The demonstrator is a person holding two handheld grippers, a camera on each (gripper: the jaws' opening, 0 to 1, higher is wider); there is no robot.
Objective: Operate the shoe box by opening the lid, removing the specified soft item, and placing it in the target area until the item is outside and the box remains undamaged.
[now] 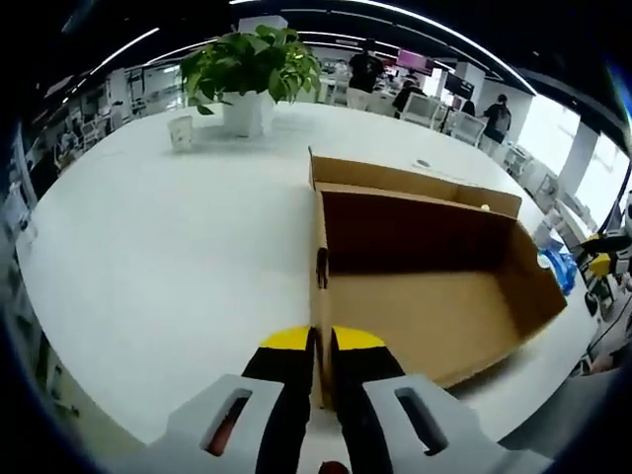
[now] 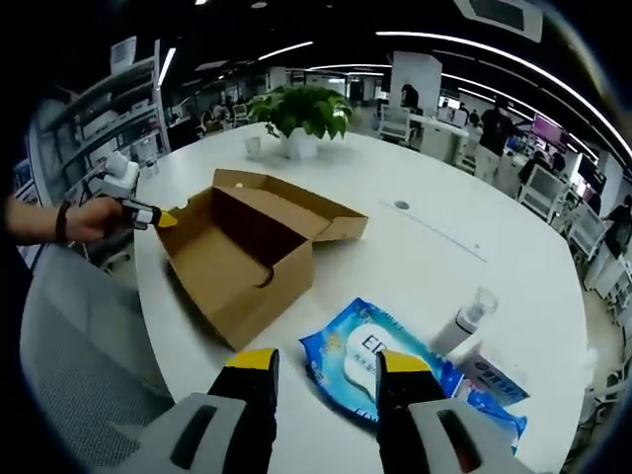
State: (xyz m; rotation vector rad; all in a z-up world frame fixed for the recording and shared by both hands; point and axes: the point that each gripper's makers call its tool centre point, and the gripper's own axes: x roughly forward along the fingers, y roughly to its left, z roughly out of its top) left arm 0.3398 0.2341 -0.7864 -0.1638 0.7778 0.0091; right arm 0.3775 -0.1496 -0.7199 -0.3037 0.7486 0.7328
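Note:
The brown cardboard shoe box (image 1: pixel 425 296) lies open on the white table, its lid (image 1: pixel 415 178) folded back at the far side; the inside looks bare. My left gripper (image 1: pixel 321 344) is shut on the box's near side wall, yellow tips on either side of it. In the right gripper view, a hand holds this left gripper (image 2: pixel 148 215) at the left corner of the box (image 2: pixel 247 252). A soft blue wipes pack (image 2: pixel 370 365) lies flat on the table outside the box. My right gripper (image 2: pixel 326 367) is open just before the pack, touching nothing.
A potted plant (image 1: pixel 252 64) and a small white cup (image 1: pixel 181 130) stand at the table's far side. A white pump bottle (image 2: pixel 464 321) and another blue-and-white packet (image 2: pixel 494 390) lie right of the wipes. The table edge (image 2: pixel 168 326) runs near the box. Office desks and people are behind.

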